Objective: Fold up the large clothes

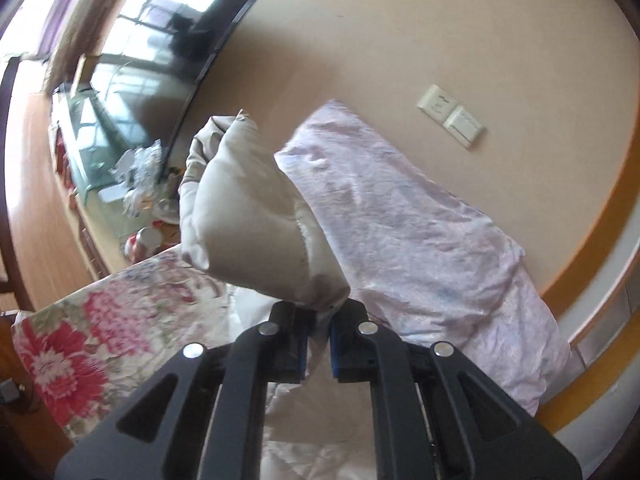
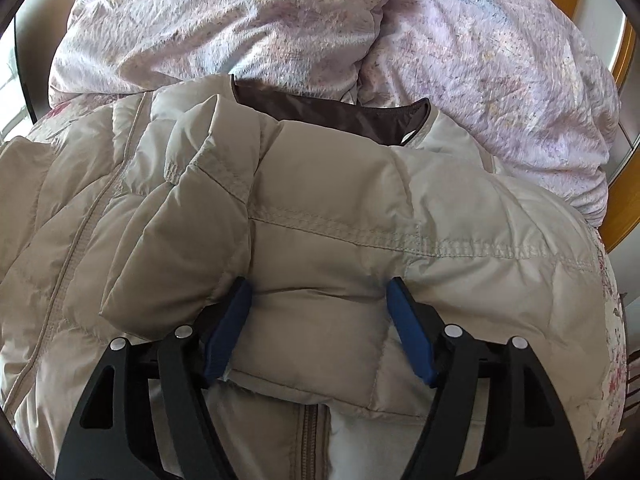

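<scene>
Two tools: left tool (image 1: 318, 320) pinches a jacket (image 2: 304, 216) sleeve mid-frame; right tool (image 2: 318, 320) straddles puffy padding, jaws wide.
Handling: soft, light, springy; grip seams.

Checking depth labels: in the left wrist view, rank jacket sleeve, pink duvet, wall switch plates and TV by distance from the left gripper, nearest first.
1. Jacket sleeve: pinched in the left gripper, rising ahead.
2. Pink duvet: on the bed, right of the sleeve.
3. Wall switch plates: upper right, on the wall behind the duvet.
4. TV: upper left, on the same wall; too close to call against the plates.
</scene>
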`<state>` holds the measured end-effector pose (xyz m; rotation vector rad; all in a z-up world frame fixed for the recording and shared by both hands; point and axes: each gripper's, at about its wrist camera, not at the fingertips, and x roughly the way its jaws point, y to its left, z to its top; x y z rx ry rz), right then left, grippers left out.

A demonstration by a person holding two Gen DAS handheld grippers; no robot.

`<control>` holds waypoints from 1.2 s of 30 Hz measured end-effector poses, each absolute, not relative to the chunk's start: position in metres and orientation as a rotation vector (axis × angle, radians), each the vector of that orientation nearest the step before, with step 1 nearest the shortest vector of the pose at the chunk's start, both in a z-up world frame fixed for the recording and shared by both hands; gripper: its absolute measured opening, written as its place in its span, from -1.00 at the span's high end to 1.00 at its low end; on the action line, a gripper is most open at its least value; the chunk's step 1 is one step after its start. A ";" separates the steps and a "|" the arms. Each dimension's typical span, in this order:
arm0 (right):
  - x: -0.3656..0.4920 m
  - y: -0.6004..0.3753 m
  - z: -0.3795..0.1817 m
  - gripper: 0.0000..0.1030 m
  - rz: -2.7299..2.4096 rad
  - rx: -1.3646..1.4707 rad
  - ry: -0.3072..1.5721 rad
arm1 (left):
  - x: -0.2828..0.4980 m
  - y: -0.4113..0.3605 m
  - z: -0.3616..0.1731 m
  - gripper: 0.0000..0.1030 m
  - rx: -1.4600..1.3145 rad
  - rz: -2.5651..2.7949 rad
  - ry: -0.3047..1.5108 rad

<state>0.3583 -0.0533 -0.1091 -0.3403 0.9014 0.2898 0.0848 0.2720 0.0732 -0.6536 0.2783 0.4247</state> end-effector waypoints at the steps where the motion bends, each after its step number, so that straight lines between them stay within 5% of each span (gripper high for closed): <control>1: 0.361 -0.056 -0.108 -0.46 0.309 -0.333 0.924 | 0.097 0.258 0.080 0.84 -0.623 0.384 0.286; 10: 0.349 -0.150 -0.065 -0.47 0.317 -0.116 0.895 | 0.186 0.119 0.095 0.84 -0.414 0.026 0.375; 18: 0.351 -0.219 -0.058 -0.50 0.195 -0.021 0.891 | 0.254 0.018 0.030 0.82 -0.307 -0.134 0.586; 24: 0.356 -0.241 -0.060 -0.50 0.159 0.018 0.888 | 0.286 -0.023 -0.032 0.37 -0.238 -0.151 0.771; 26: 0.355 -0.243 -0.059 -0.49 0.157 0.020 0.882 | 0.286 -0.029 -0.040 -0.20 -0.237 -0.192 0.815; 29: 0.349 -0.241 -0.052 -0.44 0.175 0.018 0.847 | 0.272 -0.026 -0.027 -0.59 -0.228 -0.240 0.784; 36: 0.330 -0.189 -0.030 0.07 0.456 -0.003 0.751 | 0.246 0.059 0.014 -0.64 -0.190 -0.050 0.679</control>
